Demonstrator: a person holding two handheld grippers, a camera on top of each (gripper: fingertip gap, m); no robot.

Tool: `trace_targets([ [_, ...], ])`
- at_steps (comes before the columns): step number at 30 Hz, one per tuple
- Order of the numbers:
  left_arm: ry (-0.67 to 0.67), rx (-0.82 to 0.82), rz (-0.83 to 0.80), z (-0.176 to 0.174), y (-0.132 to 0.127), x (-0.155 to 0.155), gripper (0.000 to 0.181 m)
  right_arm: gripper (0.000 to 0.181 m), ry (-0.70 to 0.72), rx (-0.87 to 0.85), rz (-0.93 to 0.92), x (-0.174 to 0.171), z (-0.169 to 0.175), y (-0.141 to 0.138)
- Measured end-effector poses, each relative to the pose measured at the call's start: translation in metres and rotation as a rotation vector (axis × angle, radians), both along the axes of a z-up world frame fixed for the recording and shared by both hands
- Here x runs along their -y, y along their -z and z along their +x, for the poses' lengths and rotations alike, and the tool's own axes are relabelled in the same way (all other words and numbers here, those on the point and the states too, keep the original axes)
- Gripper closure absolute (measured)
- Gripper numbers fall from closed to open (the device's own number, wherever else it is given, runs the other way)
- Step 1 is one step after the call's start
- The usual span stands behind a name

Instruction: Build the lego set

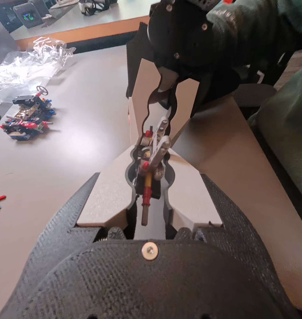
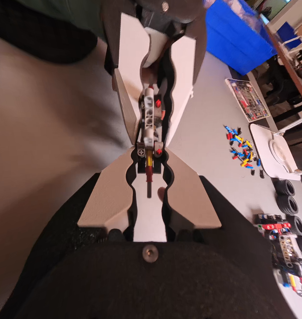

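Your small lego assembly (image 2: 149, 127) is mostly walled in by both pairs of fingers (image 2: 112, 193), so you cannot tell where each pair grips it. In the right wrist view the half-built car (image 2: 285, 241) runs off the right edge and blurs toward the bottom. The loose pins (image 2: 241, 148) are too small to sort. In the left wrist view, the plastic bag (image 1: 26, 65) is cut by the left edge.

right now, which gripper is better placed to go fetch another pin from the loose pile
Neither is free: both the left gripper and right gripper clamp the small assembly. The pile of pins lies on the right gripper's right side, so probably right.
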State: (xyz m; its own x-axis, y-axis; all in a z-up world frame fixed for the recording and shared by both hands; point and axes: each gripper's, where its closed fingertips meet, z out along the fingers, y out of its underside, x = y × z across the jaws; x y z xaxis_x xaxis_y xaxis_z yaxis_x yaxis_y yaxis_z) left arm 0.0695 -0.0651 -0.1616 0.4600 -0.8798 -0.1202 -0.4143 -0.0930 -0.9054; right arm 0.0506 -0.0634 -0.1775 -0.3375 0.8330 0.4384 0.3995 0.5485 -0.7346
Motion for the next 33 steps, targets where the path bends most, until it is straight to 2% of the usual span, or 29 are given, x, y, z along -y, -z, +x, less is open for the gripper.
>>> trace_targets([
  [1, 0.003, 0.022, 0.000, 0.000, -0.003, 0.000, 0.156, 0.156, 0.002, -0.019, -0.018, 0.000, 0.000, -0.003],
  [6, 0.035, 0.112, -0.009, 0.002, -0.012, 0.004, 0.157, 0.155, -0.046, -0.108, -0.116, 0.005, 0.002, -0.012],
  [10, 0.058, 0.171, -0.006, -0.001, -0.019, 0.006, 0.161, 0.139, -0.082, -0.142, -0.189, 0.007, 0.007, -0.021],
  [12, 0.072, 0.202, -0.016, -0.002, -0.021, 0.007, 0.177, 0.142, -0.086, -0.153, -0.231, 0.005, 0.011, -0.025],
  [18, 0.083, 0.193, -0.036, -0.002, -0.014, 0.007, 0.177, 0.147, -0.076, -0.168, -0.225, 0.001, 0.013, -0.017],
  [25, 0.064, 0.165, 0.089, -0.002, -0.029, 0.008, 0.177, 0.156, -0.105, -0.225, -0.253, 0.002, 0.016, -0.028],
  [26, 0.057, 0.182, 0.098, -0.002, -0.034, 0.008, 0.170, 0.156, -0.115, -0.250, -0.244, 0.003, 0.016, -0.031],
  [28, 0.038, 0.196, 0.094, -0.004, -0.039, 0.007, 0.143, 0.156, -0.117, -0.286, -0.235, 0.003, 0.015, -0.037],
  [29, 0.033, 0.190, 0.098, -0.003, -0.039, 0.006, 0.134, 0.156, -0.118, -0.297, -0.214, 0.003, 0.014, -0.038],
  [33, 0.048, 0.105, 0.125, 0.004, -0.030, 0.010, 0.137, 0.156, -0.143, -0.323, -0.166, 0.012, 0.010, -0.043],
])
